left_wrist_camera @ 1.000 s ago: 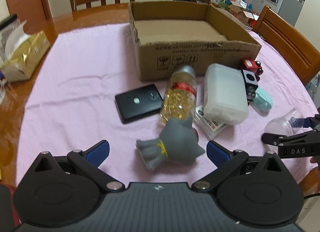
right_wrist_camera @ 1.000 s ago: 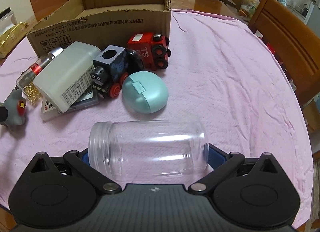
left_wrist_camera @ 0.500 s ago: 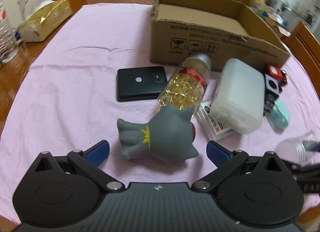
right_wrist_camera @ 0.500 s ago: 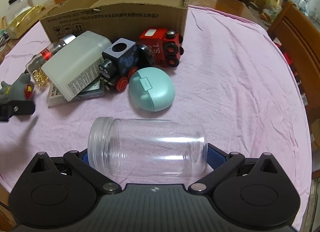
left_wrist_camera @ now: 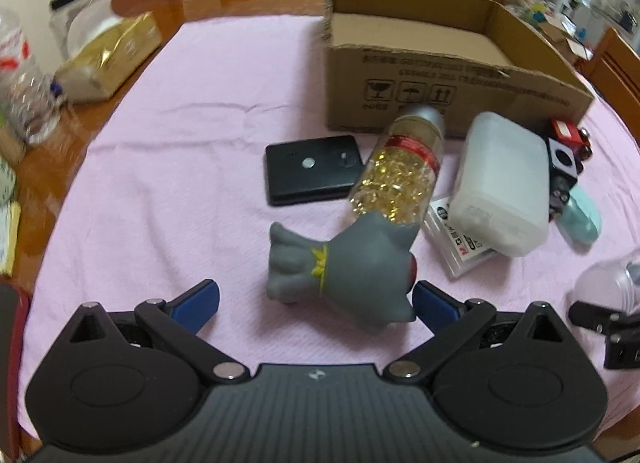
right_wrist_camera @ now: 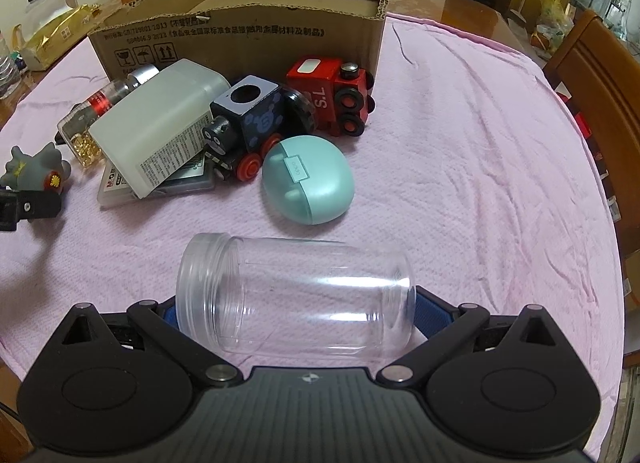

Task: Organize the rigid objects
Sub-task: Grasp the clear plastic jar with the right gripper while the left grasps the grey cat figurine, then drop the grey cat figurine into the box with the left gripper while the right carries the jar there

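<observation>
Left gripper is wide open, nothing held. The grey toy figure lies on its side between the fingers, off-centre: its head end sits just beside or touching the right finger pad, while the left pad is well apart from its tail end. The toy's long axis runs roughly across the gap, finger to finger, so closing would clamp it end to end, not across the narrow waist. My read: re-centre or rotate before squeezing.

Right gripper has the clear plastic jar lying sideways between its fingers, mouth toward the left, base against the right pad. The left pad is hidden behind the jar mouth; looks gripped end to end, but I can't tell for sure.

The cardboard box, open and showing nothing inside, is beyond the toy, up and to the right. Between toy and box: a capsule bottle touching the toy's head, with a black flat case just left of the bottle. A white plastic container lies right of the bottle. Left gripper is the nearer one for the toy.
</observation>
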A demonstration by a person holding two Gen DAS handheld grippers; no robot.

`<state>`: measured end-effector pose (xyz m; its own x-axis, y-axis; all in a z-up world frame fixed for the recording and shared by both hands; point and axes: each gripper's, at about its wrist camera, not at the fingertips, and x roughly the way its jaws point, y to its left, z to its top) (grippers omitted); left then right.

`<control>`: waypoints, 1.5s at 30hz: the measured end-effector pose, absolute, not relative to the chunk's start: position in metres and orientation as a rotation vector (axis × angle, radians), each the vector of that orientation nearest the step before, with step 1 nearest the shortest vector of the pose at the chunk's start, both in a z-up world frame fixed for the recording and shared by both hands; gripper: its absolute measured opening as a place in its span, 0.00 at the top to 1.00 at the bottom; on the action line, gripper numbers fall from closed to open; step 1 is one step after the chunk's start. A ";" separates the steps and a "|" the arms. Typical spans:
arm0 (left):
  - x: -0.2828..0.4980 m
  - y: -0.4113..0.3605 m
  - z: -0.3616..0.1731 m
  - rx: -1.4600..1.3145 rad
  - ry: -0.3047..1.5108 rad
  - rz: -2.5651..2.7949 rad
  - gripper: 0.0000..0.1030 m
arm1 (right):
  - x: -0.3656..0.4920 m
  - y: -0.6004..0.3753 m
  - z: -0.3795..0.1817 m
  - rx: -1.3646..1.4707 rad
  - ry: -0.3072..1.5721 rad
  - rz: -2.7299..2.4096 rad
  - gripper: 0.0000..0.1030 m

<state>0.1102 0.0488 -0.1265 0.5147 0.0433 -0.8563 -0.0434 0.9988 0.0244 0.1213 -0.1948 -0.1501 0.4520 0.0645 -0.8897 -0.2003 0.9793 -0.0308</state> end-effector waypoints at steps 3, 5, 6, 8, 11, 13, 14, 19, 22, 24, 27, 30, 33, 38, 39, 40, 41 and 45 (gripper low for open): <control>0.113 0.041 -0.125 0.054 1.015 0.026 0.03 | 0.125 -0.194 -0.149 -0.136 1.115 0.159 0.00; 0.115 0.038 -0.124 0.065 1.022 0.011 0.08 | 0.126 -0.193 -0.147 -0.128 1.130 0.152 0.00; 0.116 0.038 -0.123 0.065 1.027 0.001 0.09 | 0.126 -0.193 -0.146 -0.121 1.133 0.149 0.00; 0.118 0.037 -0.123 0.065 1.031 -0.015 0.11 | 0.124 -0.192 -0.140 -0.106 1.121 0.139 0.00; 0.121 0.036 -0.124 0.063 1.039 -0.031 0.14 | 0.123 -0.187 -0.132 -0.105 1.103 0.124 0.00; 0.124 0.036 -0.125 0.056 1.049 -0.043 0.17 | 0.124 -0.184 -0.130 -0.108 1.099 0.117 0.00; 0.125 0.037 -0.125 0.050 1.054 -0.047 0.21 | 0.125 -0.183 -0.129 -0.110 1.097 0.113 0.00; 0.129 0.043 -0.126 0.032 1.065 -0.063 0.30 | 0.129 -0.179 -0.129 -0.142 1.103 0.098 0.08; 0.129 0.045 -0.126 0.032 1.070 -0.082 0.31 | 0.131 -0.180 -0.128 -0.141 1.111 0.093 0.09; 0.131 0.049 -0.124 0.028 1.079 -0.099 0.31 | 0.131 -0.182 -0.126 -0.126 1.113 0.103 0.09; 0.132 0.052 -0.118 0.043 1.085 -0.124 0.31 | 0.131 -0.181 -0.120 -0.129 1.114 0.138 0.09; 0.132 0.055 -0.105 0.072 1.089 -0.160 0.31 | 0.132 -0.181 -0.111 -0.148 1.109 0.175 0.09; 0.129 0.056 -0.086 0.105 1.079 -0.203 0.31 | 0.131 -0.182 -0.095 -0.161 1.085 0.227 0.09; 0.130 0.052 -0.053 0.168 1.063 -0.278 0.31 | 0.135 -0.180 -0.070 -0.217 1.037 0.296 0.09; 0.132 0.051 -0.046 0.174 1.056 -0.293 0.31 | 0.137 -0.179 -0.066 -0.231 1.027 0.310 0.09; 0.135 0.049 -0.039 0.180 1.048 -0.305 0.31 | 0.139 -0.179 -0.061 -0.240 1.018 0.325 0.09; 0.138 0.047 -0.033 0.188 1.040 -0.315 0.31 | 0.141 -0.177 -0.056 -0.245 1.008 0.339 0.09; 0.159 0.039 -0.012 0.205 0.996 -0.339 0.31 | 0.151 -0.172 -0.036 -0.266 0.955 0.388 0.09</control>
